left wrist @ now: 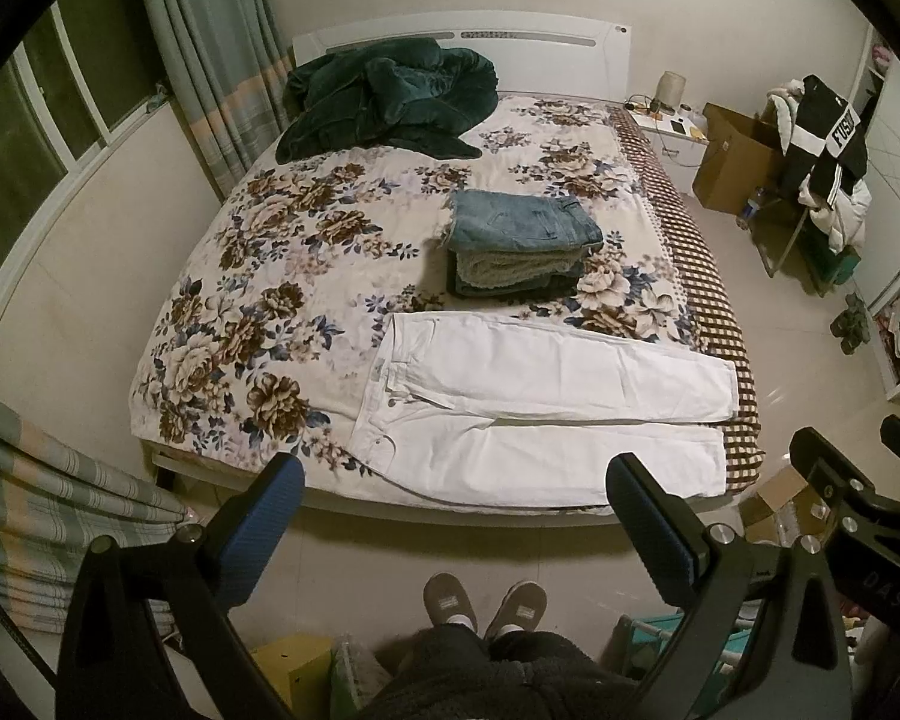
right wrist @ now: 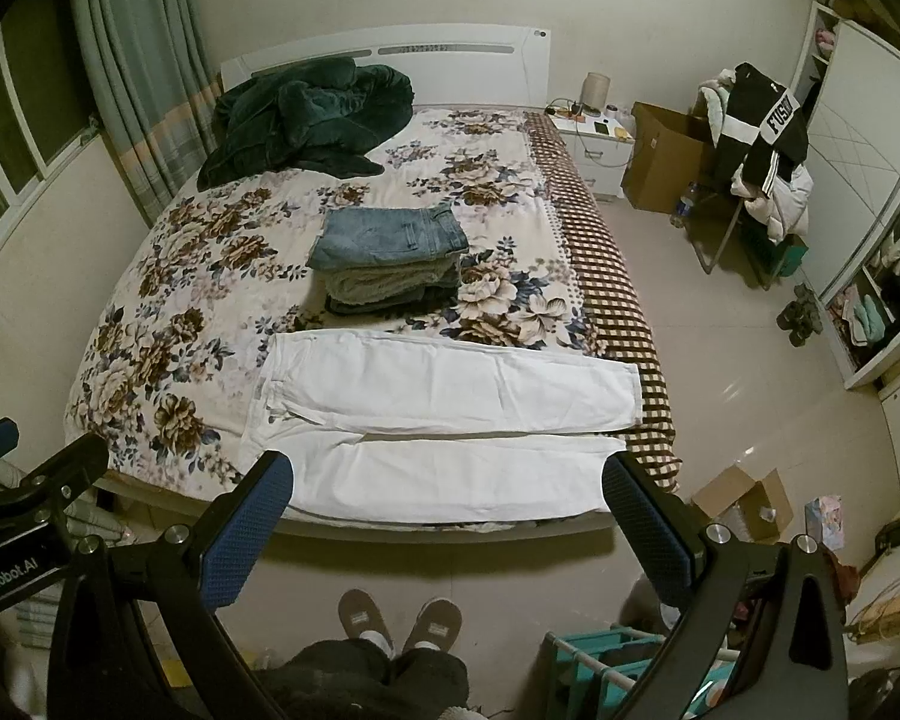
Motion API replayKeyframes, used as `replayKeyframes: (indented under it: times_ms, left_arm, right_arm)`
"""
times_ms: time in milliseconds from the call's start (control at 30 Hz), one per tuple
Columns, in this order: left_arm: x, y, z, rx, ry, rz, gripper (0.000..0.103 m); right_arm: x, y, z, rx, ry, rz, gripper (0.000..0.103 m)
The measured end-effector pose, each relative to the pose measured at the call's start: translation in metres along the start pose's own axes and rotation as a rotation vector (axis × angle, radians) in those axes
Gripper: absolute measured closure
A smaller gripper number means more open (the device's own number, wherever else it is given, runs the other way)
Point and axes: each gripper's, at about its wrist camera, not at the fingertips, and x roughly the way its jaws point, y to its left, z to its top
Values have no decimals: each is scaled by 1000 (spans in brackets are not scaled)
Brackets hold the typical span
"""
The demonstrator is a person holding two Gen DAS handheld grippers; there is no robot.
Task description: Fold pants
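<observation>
- Grippers hang side by side above the floor at the foot of the bed (left wrist: 222,324): the left gripper (left wrist: 453,516) and the right gripper (right wrist: 447,510) both have their blue-padded fingers spread wide, nothing between them, touching nothing.
- White pants (left wrist: 540,408) lie flat across the near end of the bed, just beyond both grippers, waistband toward the left and both legs stretched out to the right, side by side, the near leg along the mattress edge.
- Behind the pants, mid-bed, sits a stack of folded clothes (left wrist: 519,246) with blue jeans on top.
- Farther back, by the headboard, a dark green blanket (left wrist: 390,96) is heaped.
- Person's feet in grey slippers (left wrist: 486,600) stand on the tiled floor below the grippers.
- Readable writing: "GenRobot.AI" on the left gripper's body as seen in the right wrist view; "DAS" on the right gripper's body in the left wrist view; "FUS…" on a black-and-white garment (right wrist: 762,120) draped over a chair at the right.
</observation>
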Motion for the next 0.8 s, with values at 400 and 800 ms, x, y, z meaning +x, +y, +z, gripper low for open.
replayKeyframes:
  times_ms: [400,800]
  left_arm:
    - [1,0,-2,-2,-2,1,0]
    - [2,0,-3,-2,-1,-1,0]
  right_arm:
    - [1,0,-2,-1,-1,-1,0]
    - [-1,3,-3,-1,0,0,0]
